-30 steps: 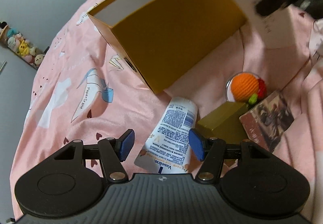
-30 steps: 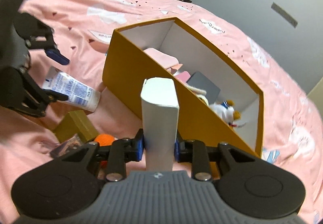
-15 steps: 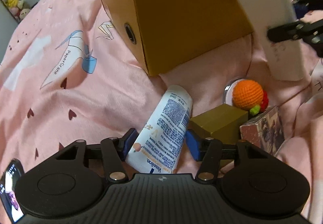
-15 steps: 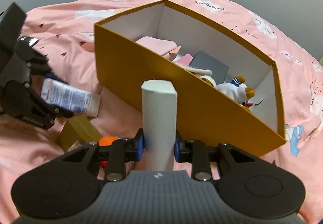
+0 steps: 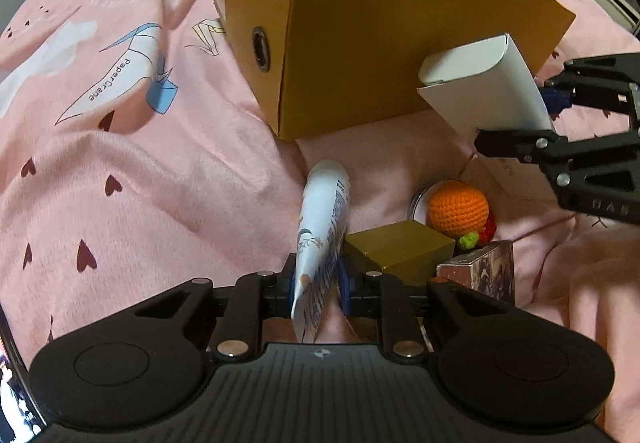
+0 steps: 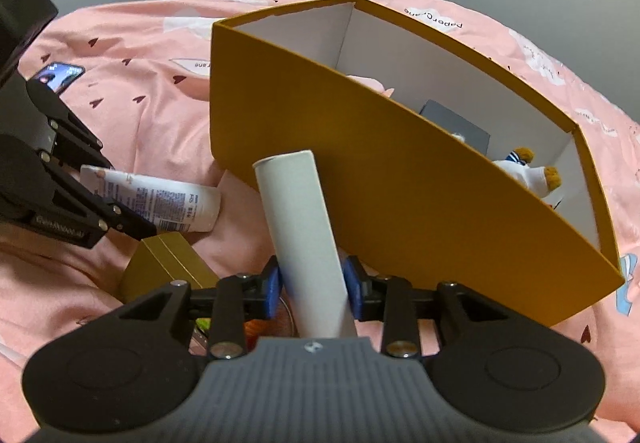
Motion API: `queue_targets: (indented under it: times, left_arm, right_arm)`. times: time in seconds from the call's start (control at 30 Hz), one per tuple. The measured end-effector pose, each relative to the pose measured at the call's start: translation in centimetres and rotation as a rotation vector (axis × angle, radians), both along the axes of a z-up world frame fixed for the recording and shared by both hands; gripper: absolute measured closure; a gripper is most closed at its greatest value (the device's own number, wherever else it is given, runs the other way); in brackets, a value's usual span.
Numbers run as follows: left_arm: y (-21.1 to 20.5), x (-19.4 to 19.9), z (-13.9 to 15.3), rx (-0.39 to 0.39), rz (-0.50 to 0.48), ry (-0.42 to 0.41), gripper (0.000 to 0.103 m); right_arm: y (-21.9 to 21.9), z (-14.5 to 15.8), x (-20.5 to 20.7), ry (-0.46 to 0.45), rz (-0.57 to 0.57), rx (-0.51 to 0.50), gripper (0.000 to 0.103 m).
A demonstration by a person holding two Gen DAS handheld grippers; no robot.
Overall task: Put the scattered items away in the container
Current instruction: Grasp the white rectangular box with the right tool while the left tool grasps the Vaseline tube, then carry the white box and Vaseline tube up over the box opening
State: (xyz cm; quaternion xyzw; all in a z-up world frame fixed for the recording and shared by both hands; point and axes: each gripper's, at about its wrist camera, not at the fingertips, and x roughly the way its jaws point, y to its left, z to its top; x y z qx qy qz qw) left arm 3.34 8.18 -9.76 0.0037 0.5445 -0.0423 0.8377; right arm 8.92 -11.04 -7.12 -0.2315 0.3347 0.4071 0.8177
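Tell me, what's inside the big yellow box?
Inside the yellow box, the right wrist view shows a teddy bear in white, a dark grey flat thing and something pink. The front wall hides the rest of the bottom.

A mustard-yellow box (image 6: 420,179) with a white inside stands on a pink bedsheet (image 5: 140,171) patterned with dark red hearts and paper cranes, near an orange crocheted ball (image 5: 458,208), a white carton (image 6: 304,243) and a gold box (image 5: 400,255).

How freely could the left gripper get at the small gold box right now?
Probably not yet: the left gripper is shut on the lotion tube. The small gold box lies beside it, uncovered.
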Motion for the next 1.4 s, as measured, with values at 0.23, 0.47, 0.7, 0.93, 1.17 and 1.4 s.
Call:
queue_targets:
  times: [0.23,0.47,0.7,0.93,1.17,1.4]
  left_arm:
    - [0.0,-0.4,2.3,-0.041,0.019,-0.073,0.084]
    - [-1.2,-1.0,5.5,-0.056,0.013,-0.159,0.084]
    - [-2.1,-1.7,8.9,-0.074,-0.003,-0.26,0.084]
    - [-2.2,-2.0,13.0,-0.11,-0.024,-0.383,0.084]
    - [-3.2,-0.3,17.0,-0.1,-0.064,-0.517,0.084]
    - [-4.2,3.0,17.2,-0.065,-0.06,-0.549,0.084]
  right_arm:
    - [-1.2,2.2,-0.4,0.018,-0.029,0.059,0.073]
    - [-3.2,5.0,-0.9,0.007,-0.044,0.118,0.073]
    - [-5.6,8.7,-0.2,-0.005,-0.098,0.212,0.073]
    - [-7.0,13.4,1.1,-0.074,-0.15,0.293,0.073]
    - [-7.3,16.1,5.0,-0.12,-0.272,0.269,0.073]
    - [-6.1,14.5,10.6,-0.132,-0.392,0.171,0.073]
